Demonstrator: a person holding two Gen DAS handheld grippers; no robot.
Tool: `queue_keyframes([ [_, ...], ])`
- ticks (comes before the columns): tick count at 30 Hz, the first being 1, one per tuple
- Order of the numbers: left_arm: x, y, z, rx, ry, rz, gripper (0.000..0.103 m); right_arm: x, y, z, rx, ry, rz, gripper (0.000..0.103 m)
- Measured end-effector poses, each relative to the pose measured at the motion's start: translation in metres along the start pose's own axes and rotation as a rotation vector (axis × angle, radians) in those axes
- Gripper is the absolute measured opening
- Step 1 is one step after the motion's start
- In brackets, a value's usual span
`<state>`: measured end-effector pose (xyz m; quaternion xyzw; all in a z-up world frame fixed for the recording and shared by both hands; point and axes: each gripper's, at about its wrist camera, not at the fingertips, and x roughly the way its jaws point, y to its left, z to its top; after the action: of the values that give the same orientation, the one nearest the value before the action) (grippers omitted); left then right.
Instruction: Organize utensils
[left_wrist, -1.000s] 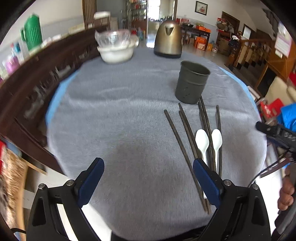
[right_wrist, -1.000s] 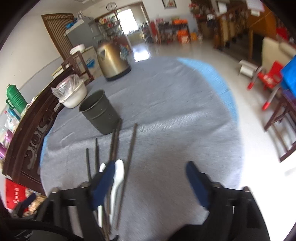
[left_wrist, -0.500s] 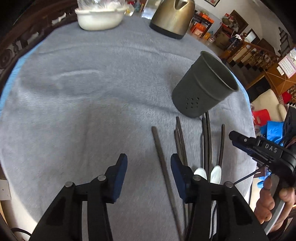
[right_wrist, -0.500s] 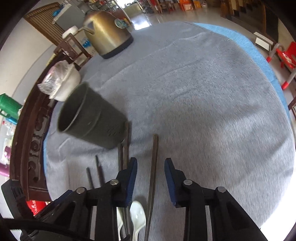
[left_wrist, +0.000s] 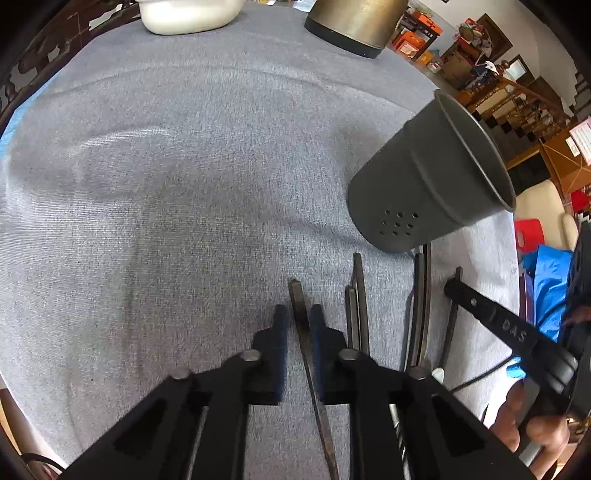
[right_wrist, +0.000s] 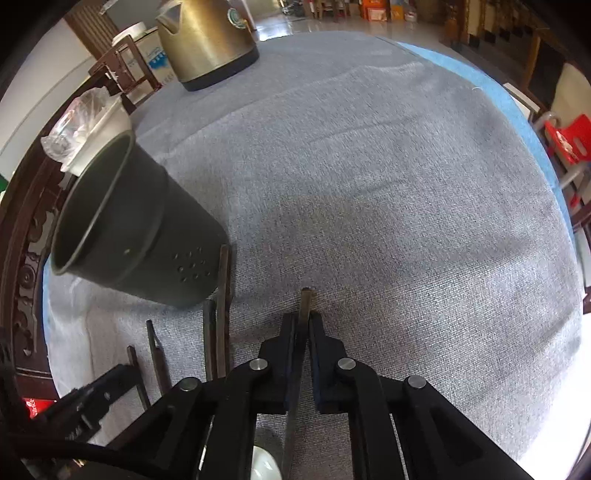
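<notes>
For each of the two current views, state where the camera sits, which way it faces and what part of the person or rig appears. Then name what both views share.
Left wrist: rides the left gripper, angled down at the grey cloth; its fingers clamp a dark chopstick; the other hand shows at right.
Right wrist: rides the right gripper, angled down; it clamps another chopstick.
Shared: utensil holder, kettle, white bowl.

Looked like a home dining room. Showed a cloth-covered round table, brass-coloured electric kettle, carved dark wooden chairs.
</notes>
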<state>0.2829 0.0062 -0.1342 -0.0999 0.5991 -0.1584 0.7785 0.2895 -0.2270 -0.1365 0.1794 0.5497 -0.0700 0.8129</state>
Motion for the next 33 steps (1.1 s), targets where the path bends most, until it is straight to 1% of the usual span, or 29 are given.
queue_keyframes([
  [2, 0.003, -0.002, 0.002, 0.002, 0.000, -0.010, 0.007, -0.001, -0.002, -0.002, 0.002, -0.008, 0.017, 0.006],
  [6, 0.007, -0.008, 0.008, 0.001, -0.009, -0.021, 0.007, -0.019, -0.006, -0.008, -0.002, -0.071, 0.088, 0.006],
  [10, -0.009, -0.006, 0.004, 0.001, -0.061, -0.029, 0.006, -0.051, -0.007, -0.014, -0.037, -0.159, 0.126, 0.006],
  [14, -0.041, -0.015, 0.001, 0.040, -0.144, -0.033, 0.006, -0.083, -0.004, -0.018, -0.052, -0.235, 0.183, 0.006],
  [16, -0.065, -0.022, -0.001, 0.065, -0.196, -0.048, 0.006, -0.098, -0.003, -0.017, -0.055, -0.267, 0.211, 0.006],
  [23, -0.132, -0.049, 0.001, 0.160, -0.370, -0.073, 0.006, -0.157, -0.005, -0.017, -0.069, -0.436, 0.268, 0.006],
  [25, -0.146, -0.047, 0.007, 0.178, -0.403, -0.081, 0.005, -0.175, -0.003, -0.016, -0.068, -0.492, 0.282, 0.006],
  [28, -0.171, -0.059, 0.013, 0.212, -0.459, -0.094, 0.005, -0.193, 0.000, -0.014, -0.059, -0.566, 0.308, 0.006],
  [33, -0.206, -0.074, 0.022, 0.261, -0.526, -0.102, 0.005, -0.230, 0.006, -0.005, -0.027, -0.707, 0.354, 0.006],
])
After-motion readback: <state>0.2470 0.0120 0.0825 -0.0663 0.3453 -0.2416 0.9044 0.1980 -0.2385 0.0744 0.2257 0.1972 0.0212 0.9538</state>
